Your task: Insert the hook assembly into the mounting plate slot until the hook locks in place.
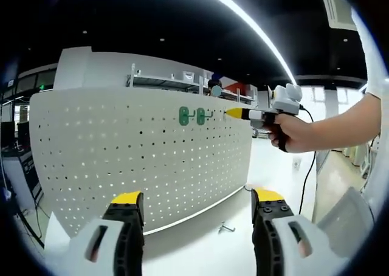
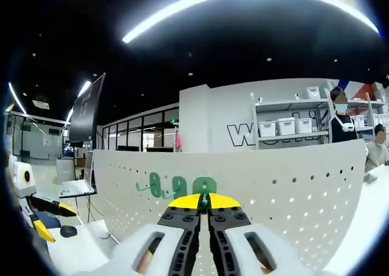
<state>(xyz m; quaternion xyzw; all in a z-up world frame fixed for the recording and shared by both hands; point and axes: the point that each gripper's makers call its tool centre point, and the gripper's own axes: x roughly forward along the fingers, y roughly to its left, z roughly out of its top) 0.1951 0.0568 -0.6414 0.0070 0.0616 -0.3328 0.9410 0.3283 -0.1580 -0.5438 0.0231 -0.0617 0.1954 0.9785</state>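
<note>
My left gripper point(image 1: 197, 212) hangs low in front of the white pegboard point(image 1: 121, 154), its yellow-tipped fingers point(image 1: 126, 199) spread wide apart and touching nothing. Between them and beyond, a small metal hook point(image 1: 227, 228) lies loose on the white tabletop point(image 1: 200, 245) near the board's lower edge.

In the left gripper view my right gripper point(image 1: 234, 112) comes in from the right, held in my hand point(image 1: 290, 132), its yellow tip pressed up to the upper part of the pegboard. Just beside that tip two green hook plates point(image 1: 192, 116) sit on the board, side by side.

In the right gripper view the right fingers point(image 2: 184, 201) are squeezed nearly together, pinching a slim green piece point(image 2: 205, 198) between their tips, right at the pegboard point(image 2: 292, 197). Green hook plates point(image 2: 155, 184) are mounted on the board close behind the tips, one with a hook arm pointing left.
</note>
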